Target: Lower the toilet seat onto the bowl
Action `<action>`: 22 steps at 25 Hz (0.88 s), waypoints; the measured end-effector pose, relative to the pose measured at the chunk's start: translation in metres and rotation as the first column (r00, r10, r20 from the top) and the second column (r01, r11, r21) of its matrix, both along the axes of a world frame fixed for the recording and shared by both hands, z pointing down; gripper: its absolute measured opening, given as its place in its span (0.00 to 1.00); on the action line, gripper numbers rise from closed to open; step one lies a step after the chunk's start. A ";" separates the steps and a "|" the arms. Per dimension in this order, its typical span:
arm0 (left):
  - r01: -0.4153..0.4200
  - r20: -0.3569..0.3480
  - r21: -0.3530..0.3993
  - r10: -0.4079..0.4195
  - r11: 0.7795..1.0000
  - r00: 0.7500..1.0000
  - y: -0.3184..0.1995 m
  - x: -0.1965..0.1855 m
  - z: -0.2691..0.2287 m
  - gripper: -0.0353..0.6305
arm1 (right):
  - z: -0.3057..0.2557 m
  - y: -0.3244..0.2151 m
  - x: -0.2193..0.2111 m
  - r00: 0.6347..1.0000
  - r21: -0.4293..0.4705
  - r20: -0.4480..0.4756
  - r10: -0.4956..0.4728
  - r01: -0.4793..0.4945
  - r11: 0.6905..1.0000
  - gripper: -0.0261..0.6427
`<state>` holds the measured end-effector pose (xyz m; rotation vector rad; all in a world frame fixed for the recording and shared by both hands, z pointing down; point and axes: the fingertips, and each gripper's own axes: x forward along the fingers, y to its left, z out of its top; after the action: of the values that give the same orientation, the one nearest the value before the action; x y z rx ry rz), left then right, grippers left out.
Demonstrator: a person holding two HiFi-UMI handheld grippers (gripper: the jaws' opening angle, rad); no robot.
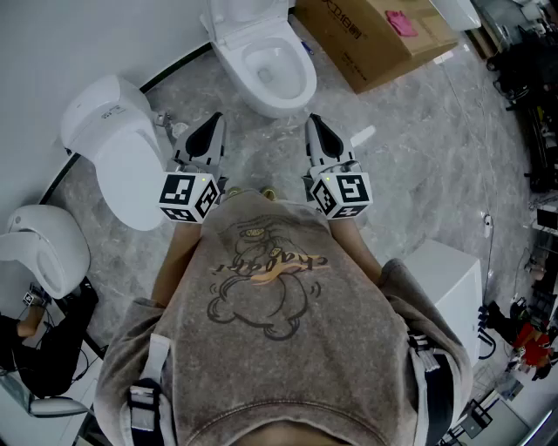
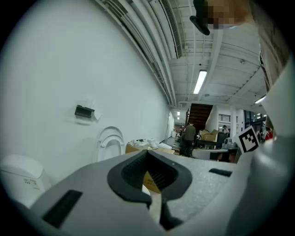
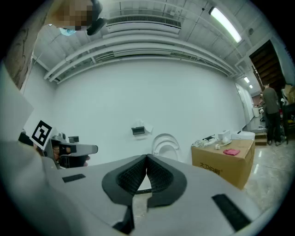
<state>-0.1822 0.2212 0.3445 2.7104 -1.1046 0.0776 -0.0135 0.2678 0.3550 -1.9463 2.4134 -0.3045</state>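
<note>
The white toilet stands against the wall ahead of me, its bowl (image 1: 268, 77) uncovered and its seat (image 1: 247, 19) raised upright. The same raised seat shows as a white ring in the left gripper view (image 2: 109, 139) and in the right gripper view (image 3: 165, 143). My left gripper (image 1: 214, 119) and right gripper (image 1: 313, 121) are held side by side in front of my chest, both short of the bowl and touching nothing. The left gripper (image 2: 147, 152) and the right gripper (image 3: 147, 158) are both shut, with nothing between their pads.
A cardboard box (image 1: 381, 35) lies right of the toilet, with a pink item on top. Two more white toilets (image 1: 116, 150) (image 1: 44, 248) stand along the wall at left. A white cabinet (image 1: 451, 280) is at my right. People stand far off in the hall (image 2: 188, 135).
</note>
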 end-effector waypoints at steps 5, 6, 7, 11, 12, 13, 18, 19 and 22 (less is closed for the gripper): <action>0.016 0.002 0.006 -0.016 1.000 1.000 0.000 0.006 0.005 0.07 | 0.004 -0.001 0.008 1.000 0.019 0.013 -0.018 0.018 1.000 0.08; 0.023 0.002 0.007 -0.023 1.000 1.000 -0.002 0.007 0.007 0.07 | 0.007 -0.002 0.012 1.000 0.018 0.016 -0.018 0.018 1.000 0.08; 0.030 0.002 0.006 -0.030 1.000 1.000 -0.003 0.008 0.009 0.07 | 0.010 -0.003 0.015 1.000 0.013 0.017 -0.019 0.019 1.000 0.08; 0.048 0.009 0.000 -0.048 0.999 0.999 -0.014 0.012 0.018 0.07 | 0.022 -0.013 0.025 0.999 -0.008 0.024 -0.024 0.024 1.000 0.08; 0.049 0.010 0.000 -0.049 0.999 0.999 -0.019 0.013 0.020 0.07 | 0.024 -0.017 0.028 0.999 -0.010 0.026 -0.023 0.023 1.000 0.08; 0.050 0.009 0.001 -0.050 0.999 0.999 -0.025 0.014 0.021 0.07 | 0.027 -0.022 0.032 0.999 -0.013 0.026 -0.021 0.021 1.000 0.08; 0.050 0.004 0.007 -0.050 0.999 0.999 -0.069 0.022 0.029 0.07 | 0.039 -0.062 0.044 1.000 -0.016 0.023 -0.011 0.012 1.000 0.08; 0.047 0.005 0.008 -0.047 0.999 0.999 -0.081 0.024 0.030 0.07 | 0.040 -0.073 0.046 1.000 -0.018 0.021 -0.010 0.011 1.000 0.08; 0.039 0.006 0.003 -0.039 0.999 0.999 -0.119 0.029 0.034 0.07 | 0.042 -0.108 0.048 1.000 -0.026 0.006 -0.014 0.014 1.000 0.08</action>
<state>-0.1527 0.1027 0.3785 2.6913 -1.1603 0.0780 0.0346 0.1596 0.3973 -1.9370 2.4323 -0.3435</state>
